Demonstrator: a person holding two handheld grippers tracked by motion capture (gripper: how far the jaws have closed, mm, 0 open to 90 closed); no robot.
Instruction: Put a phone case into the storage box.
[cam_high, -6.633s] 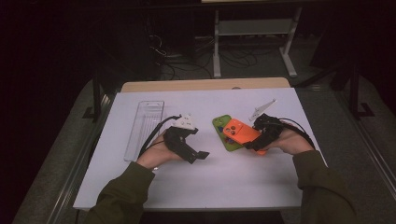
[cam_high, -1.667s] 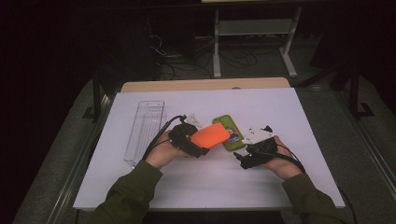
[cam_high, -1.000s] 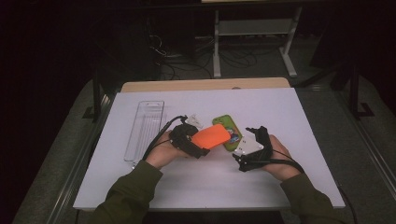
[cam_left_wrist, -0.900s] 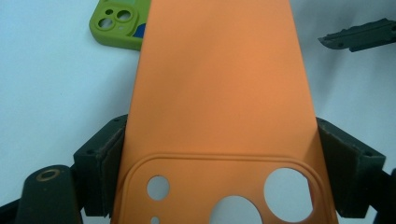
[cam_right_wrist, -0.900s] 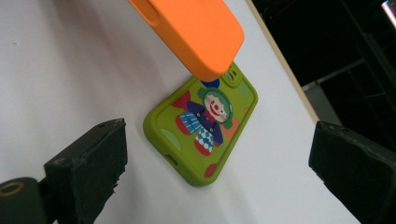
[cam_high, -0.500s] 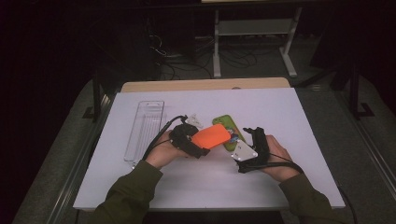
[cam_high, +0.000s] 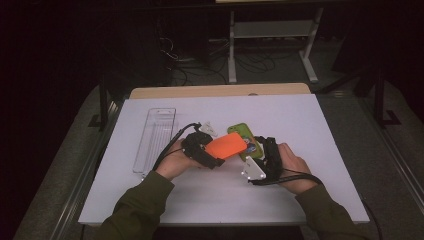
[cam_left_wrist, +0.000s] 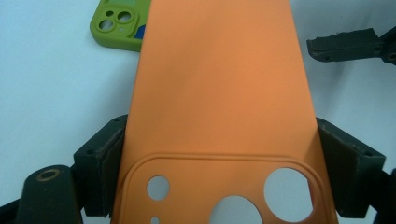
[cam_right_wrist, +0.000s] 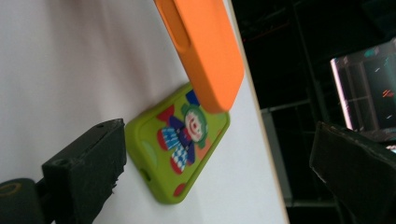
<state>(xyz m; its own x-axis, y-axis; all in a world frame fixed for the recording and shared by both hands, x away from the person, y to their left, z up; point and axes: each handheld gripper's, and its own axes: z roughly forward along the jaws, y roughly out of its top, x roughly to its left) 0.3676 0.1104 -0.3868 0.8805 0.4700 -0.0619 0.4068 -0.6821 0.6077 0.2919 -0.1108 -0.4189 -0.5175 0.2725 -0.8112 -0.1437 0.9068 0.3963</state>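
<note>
An orange phone case (cam_high: 226, 146) hangs just above the table, and my left gripper (cam_high: 212, 152) is shut on it. In the left gripper view the case (cam_left_wrist: 219, 93) runs away from me between the two jaws, camera cut-outs at the near end. A green phone case (cam_high: 244, 136) lies flat on the white table (cam_high: 310, 130), partly under the orange one. It carries a clown picture (cam_right_wrist: 182, 135). My right gripper (cam_high: 262, 150) is turned on its side at the green case's near end. Its jaws stand wide open (cam_right_wrist: 219, 140), one beside the case's corner, holding nothing.
A clear plastic tray (cam_high: 155, 140) lies at the table's left. A wooden edge (cam_high: 220, 91) borders the back of the white surface. Behind the table, a metal stand (cam_high: 270, 30) and cables sit on the dark floor.
The orange case went from my right gripper to my left and now stays still. In the last second my right gripper has opened and turned onto its side near the green case.
</note>
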